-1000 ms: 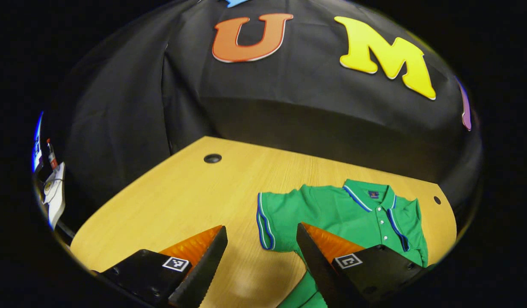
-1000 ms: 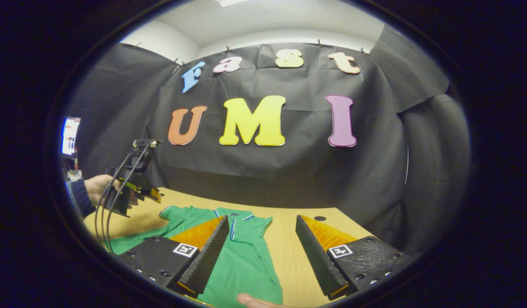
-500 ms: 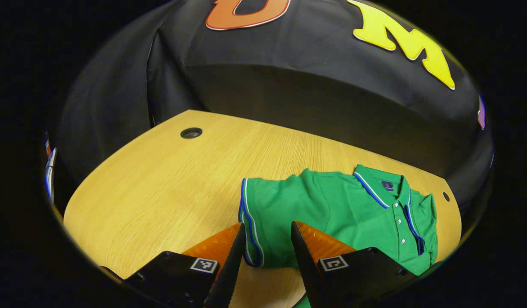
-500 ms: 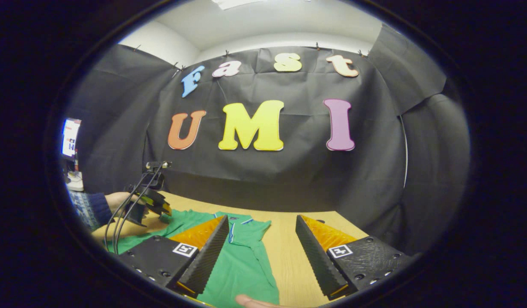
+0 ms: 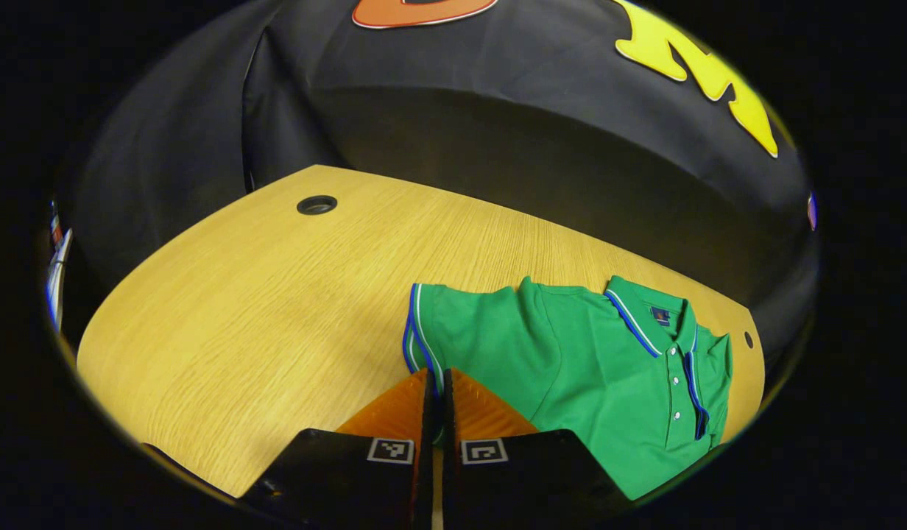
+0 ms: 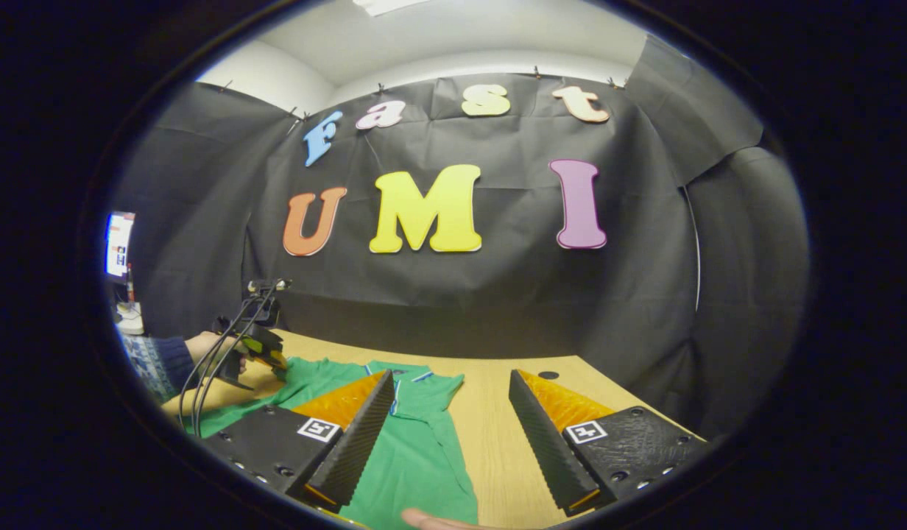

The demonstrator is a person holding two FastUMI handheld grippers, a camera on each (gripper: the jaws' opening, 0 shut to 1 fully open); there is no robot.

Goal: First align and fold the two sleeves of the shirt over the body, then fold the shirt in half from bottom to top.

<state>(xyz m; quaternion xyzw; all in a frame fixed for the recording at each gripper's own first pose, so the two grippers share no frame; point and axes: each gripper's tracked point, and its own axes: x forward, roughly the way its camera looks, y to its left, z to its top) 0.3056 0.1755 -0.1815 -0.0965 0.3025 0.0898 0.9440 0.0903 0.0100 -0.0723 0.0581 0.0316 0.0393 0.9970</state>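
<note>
The left gripper (image 5: 436, 383) has closed its fingers on the sleeve (image 5: 453, 335) hem of the shirt (image 5: 601, 368), which lies on the table (image 5: 277, 294). The right gripper (image 6: 450, 401) hangs apart. Next, I think, carry this sleeve over the body.

Both views dim overall, strong fisheye bend: tabletop (image 5: 277, 294) edge bows and straight lines curve toward the rim. Left gripper view: light falls from above, wood evenly lit and warm, grain sharp at centre, softer and darker toward the rim. Shirt (image 5: 571, 361) saturated, folds shaded faintly. Right gripper view: bright ceiling strip (image 6: 383, 6) at top, pale wall below it nearly washed out; small screen (image 6: 117, 244) at left glares blue-white. No motion blur.
</note>
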